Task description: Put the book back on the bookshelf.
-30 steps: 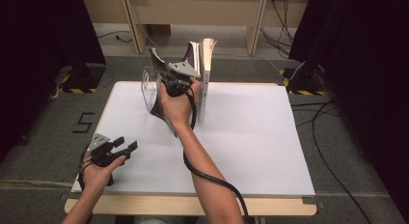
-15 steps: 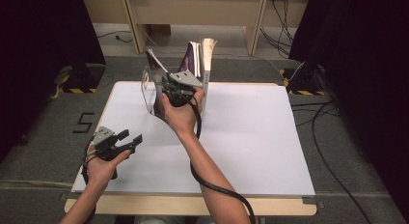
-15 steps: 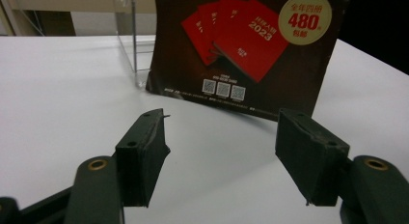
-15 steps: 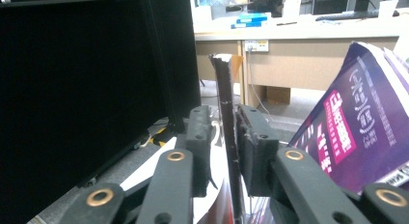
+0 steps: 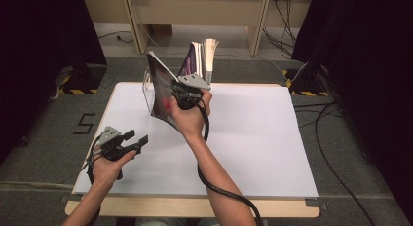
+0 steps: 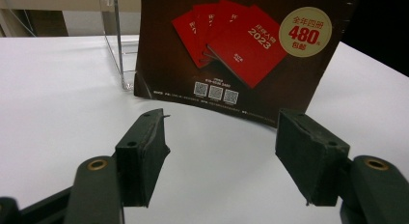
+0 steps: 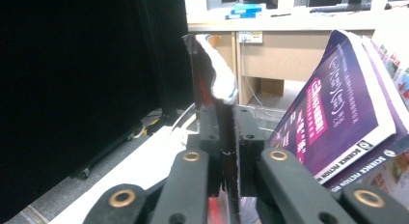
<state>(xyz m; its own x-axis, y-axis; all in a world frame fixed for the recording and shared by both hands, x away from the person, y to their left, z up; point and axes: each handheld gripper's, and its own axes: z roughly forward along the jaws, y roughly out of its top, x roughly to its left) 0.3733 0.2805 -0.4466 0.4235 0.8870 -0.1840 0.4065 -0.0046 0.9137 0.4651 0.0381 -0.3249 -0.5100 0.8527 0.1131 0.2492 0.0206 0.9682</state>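
Observation:
A thin dark brown magazine (image 5: 162, 89) with red booklets printed on its cover (image 6: 231, 55) stands tilted at the table's back left. My right gripper (image 5: 174, 99) is shut on its edge (image 7: 226, 132), and the jaws have just been closing on it; the pages bend above the pads (image 7: 212, 74). My left gripper (image 5: 136, 138) hovers open near the front left of the white table (image 5: 253, 138). Nothing sits between its fingers (image 6: 222, 147), which point at the magazine's cover.
A clear acrylic stand (image 5: 146, 87) (image 6: 118, 50) sits at the table's back edge beside the held magazine. A purple magazine (image 7: 333, 113) and others lean in it (image 5: 195, 60). Dark curtains flank the table; cables lie on the floor at the right.
My right hand has shifted slightly right and toward the near side with the magazine. My left gripper has drifted a little right and up, still open.

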